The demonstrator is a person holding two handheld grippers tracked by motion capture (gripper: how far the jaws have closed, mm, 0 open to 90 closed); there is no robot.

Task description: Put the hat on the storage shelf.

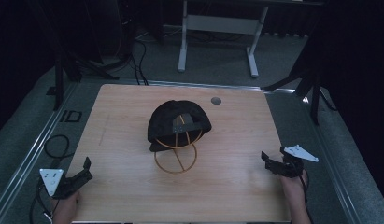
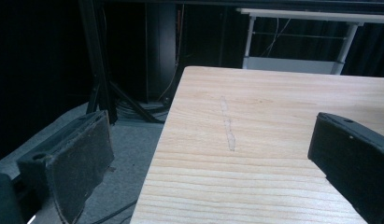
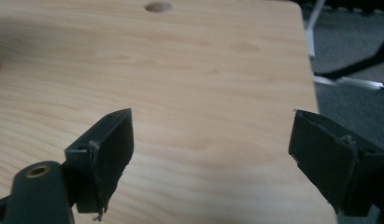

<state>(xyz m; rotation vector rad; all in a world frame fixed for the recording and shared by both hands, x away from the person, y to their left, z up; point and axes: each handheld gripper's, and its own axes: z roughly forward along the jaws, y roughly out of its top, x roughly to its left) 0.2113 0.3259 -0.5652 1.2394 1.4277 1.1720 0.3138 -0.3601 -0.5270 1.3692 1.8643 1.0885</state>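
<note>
Presently, my holdings:
Left gripper (image 1: pixel 85 170): jaws wide, empty, near-left table corner.
Right gripper (image 1: pixel 270 160): jaws wide, empty, right edge.
Black baseball cap (image 1: pixel 173 121): atop orange wire stand (image 1: pixel 175 156), centre of light wooden table (image 1: pixel 124 121).

Light wooden table (image 1: pixel 133 186) fills mid-frame; at its centre a wire stand (image 1: pixel 176 161) carries a black cap (image 1: pixel 173 122), cable hole (image 1: pixel 216 100) upper right.

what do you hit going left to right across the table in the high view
left gripper → black cap sitting on the wire stand → right gripper
</note>
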